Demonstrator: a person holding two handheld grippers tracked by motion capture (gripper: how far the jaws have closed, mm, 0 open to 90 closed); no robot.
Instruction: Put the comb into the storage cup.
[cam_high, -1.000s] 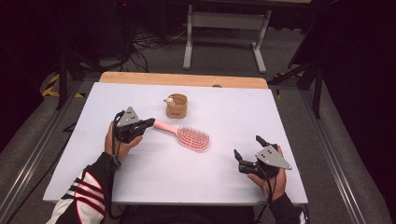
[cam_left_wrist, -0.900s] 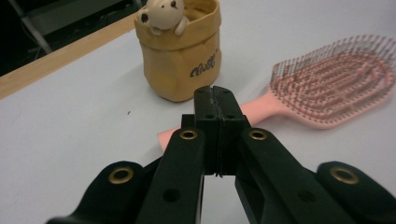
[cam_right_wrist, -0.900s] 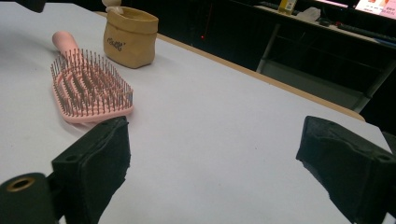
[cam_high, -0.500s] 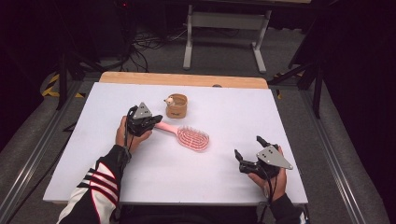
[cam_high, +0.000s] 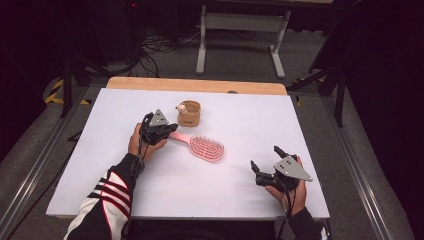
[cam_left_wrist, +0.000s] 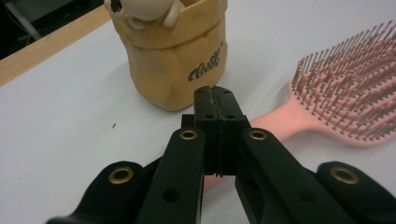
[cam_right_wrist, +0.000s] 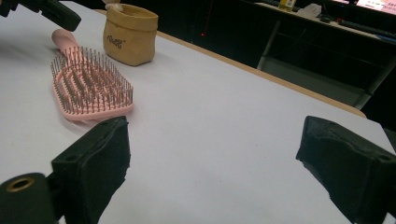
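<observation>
The left gripper has its 2 jaws pressed together with nothing between them, poised directly over the handle end of the pink hairbrush, which lies flat, bristles up, mid-table. Just beyond the tips stands a small tan pouch, upright. The right gripper rests near the front edge of the white table, jaws wide apart and empty, well apart from the brush.

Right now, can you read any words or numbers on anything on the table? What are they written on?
One dark handwritten word on the front of the tan pouch: it looks like "Close", though the curly letters aren't clear enough to be sure.
Pink hairbrush: no writing visible.
In the high view the pouch's print is too small to read.
</observation>
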